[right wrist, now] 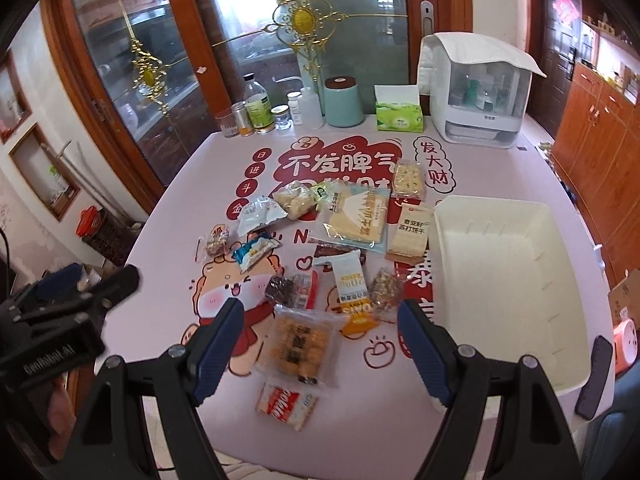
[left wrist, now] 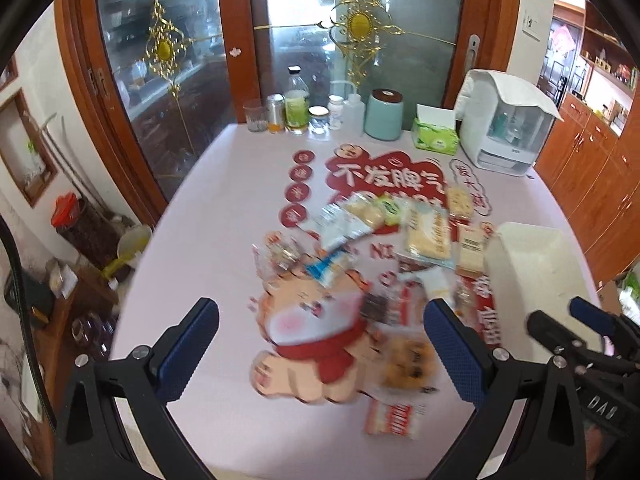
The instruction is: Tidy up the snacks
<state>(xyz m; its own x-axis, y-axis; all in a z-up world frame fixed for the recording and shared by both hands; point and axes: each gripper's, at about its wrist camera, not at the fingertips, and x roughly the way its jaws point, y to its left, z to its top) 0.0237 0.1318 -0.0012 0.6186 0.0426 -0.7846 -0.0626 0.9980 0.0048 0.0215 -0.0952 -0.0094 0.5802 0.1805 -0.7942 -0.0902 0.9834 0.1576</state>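
White and empty, the bin (right wrist: pixel 508 280) sits at the table's right side, with the snacks scattered just left of it on the pink printed tablecloth (right wrist: pixel 224 420). We hold both tools above the pile with nothing in them: the left gripper (left wrist: pixel 320 344) and the right gripper (right wrist: pixel 320 344) both stand spread wide. We'd start with the fried-snack packet (right wrist: pixel 296 346) nearest the right gripper, pinching an edge so the bag doesn't slide. Bottles, a teal canister (right wrist: pixel 343 102) and a tissue box (right wrist: pixel 399 116) line the far edge before glass doors.
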